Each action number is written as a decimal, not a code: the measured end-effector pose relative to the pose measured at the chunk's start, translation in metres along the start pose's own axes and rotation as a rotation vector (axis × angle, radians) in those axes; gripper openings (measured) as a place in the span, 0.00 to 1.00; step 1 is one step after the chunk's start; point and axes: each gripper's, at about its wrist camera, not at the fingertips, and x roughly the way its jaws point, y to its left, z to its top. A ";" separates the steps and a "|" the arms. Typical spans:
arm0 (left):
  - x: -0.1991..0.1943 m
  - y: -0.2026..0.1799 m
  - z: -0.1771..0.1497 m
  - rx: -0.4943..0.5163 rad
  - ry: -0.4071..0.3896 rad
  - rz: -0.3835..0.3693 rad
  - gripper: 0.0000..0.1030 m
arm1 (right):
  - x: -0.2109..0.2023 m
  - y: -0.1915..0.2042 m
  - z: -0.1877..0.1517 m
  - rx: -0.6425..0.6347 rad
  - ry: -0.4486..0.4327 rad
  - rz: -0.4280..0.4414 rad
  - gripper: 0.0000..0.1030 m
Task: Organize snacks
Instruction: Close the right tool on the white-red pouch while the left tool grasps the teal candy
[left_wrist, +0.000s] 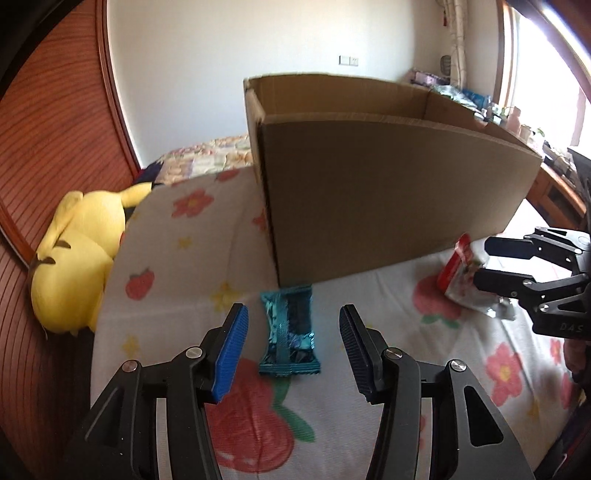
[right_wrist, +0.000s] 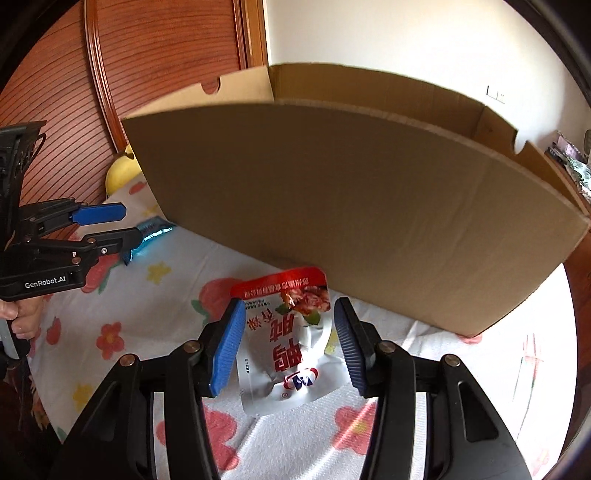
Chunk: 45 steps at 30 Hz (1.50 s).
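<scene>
On the bed's floral blanket (left_wrist: 177, 258), your open cardboard box (left_wrist: 388, 192) stands upright and takes up the far middle, its top flaps raised. Off the blanket's left edge, a yellow plush toy (left_wrist: 74, 254) lies against the wooden headboard (left_wrist: 55, 129). Just in front of the box's near wall you have two snacks lying flat. Toward its right end lies the red-and-white snack pouch (right_wrist: 284, 343), and your right gripper (right_wrist: 290, 347) straddles it with jaws spread; its blue pad (right_wrist: 225, 350) sits at the pouch's left edge, though you cannot tell whether it touches. By the box's near left corner lies the smaller teal snack wrapper (left_wrist: 290, 336), and your left gripper (left_wrist: 291, 339) hangs over it, jaws spread, both pads clear of the foil.
</scene>
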 end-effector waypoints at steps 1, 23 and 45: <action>0.004 0.001 0.000 -0.003 0.007 0.004 0.52 | 0.003 0.000 -0.001 0.000 0.006 0.002 0.50; 0.021 0.011 -0.009 -0.044 0.022 -0.008 0.52 | 0.016 0.007 -0.005 -0.044 0.031 -0.032 0.54; -0.012 0.007 -0.023 -0.101 -0.011 -0.060 0.28 | 0.022 0.015 -0.002 -0.055 0.035 -0.027 0.60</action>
